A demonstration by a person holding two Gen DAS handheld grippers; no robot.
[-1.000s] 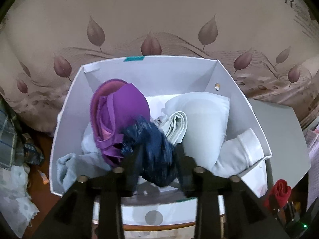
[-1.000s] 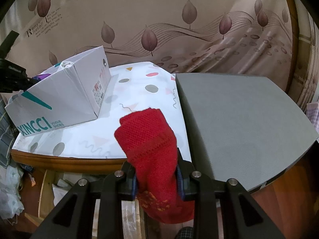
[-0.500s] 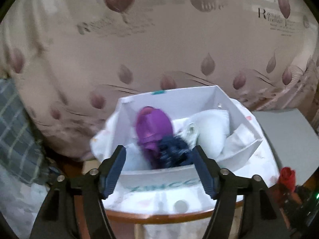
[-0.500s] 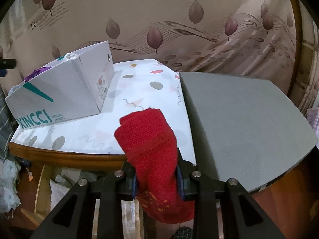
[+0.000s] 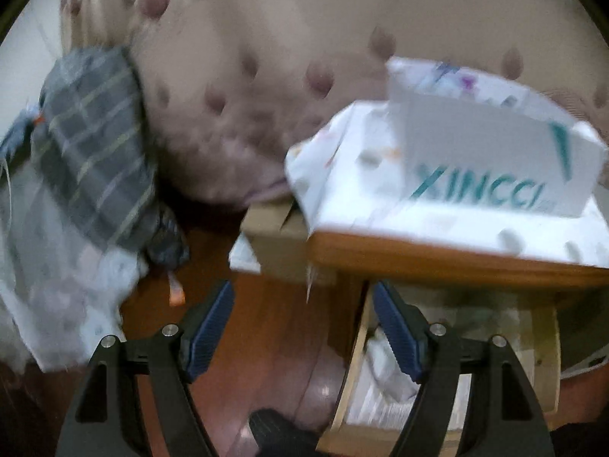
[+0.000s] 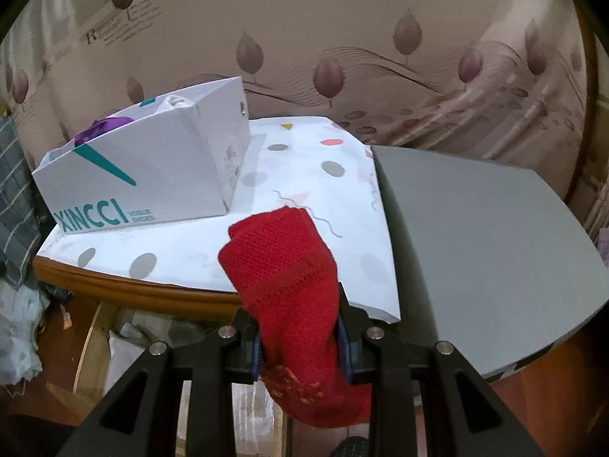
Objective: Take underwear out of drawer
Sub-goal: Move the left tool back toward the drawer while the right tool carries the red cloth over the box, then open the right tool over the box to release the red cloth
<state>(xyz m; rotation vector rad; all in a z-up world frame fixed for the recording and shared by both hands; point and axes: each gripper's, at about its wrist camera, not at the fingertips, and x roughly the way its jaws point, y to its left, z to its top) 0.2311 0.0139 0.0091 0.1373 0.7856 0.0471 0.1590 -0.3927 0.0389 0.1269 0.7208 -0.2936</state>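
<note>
My left gripper (image 5: 302, 293) hangs over the wooden floor in front of the table, its jaws opening with nothing between the blue pads. Just right of it, under the table edge, an open wooden drawer (image 5: 357, 342) holds pale folded cloth (image 5: 384, 365); the view is blurred. My right gripper (image 6: 298, 342) is shut on a red knitted garment (image 6: 281, 266), held above the table's front edge. The white XINCCI box (image 6: 144, 175) stands on the table at the left, with a purple garment (image 6: 99, 129) showing over its rim.
A white spotted cloth (image 6: 304, 175) covers the round table, and a grey board (image 6: 475, 228) lies on its right half. A plaid cloth (image 5: 95, 160) and pale fabric (image 5: 57, 285) are heaped at the left. A cardboard box (image 5: 278, 240) sits under the table.
My left gripper let go of the dark blue garment in the box, opened, and swung back, left and down to below the table edge. The right gripper kept still with the red garment.
</note>
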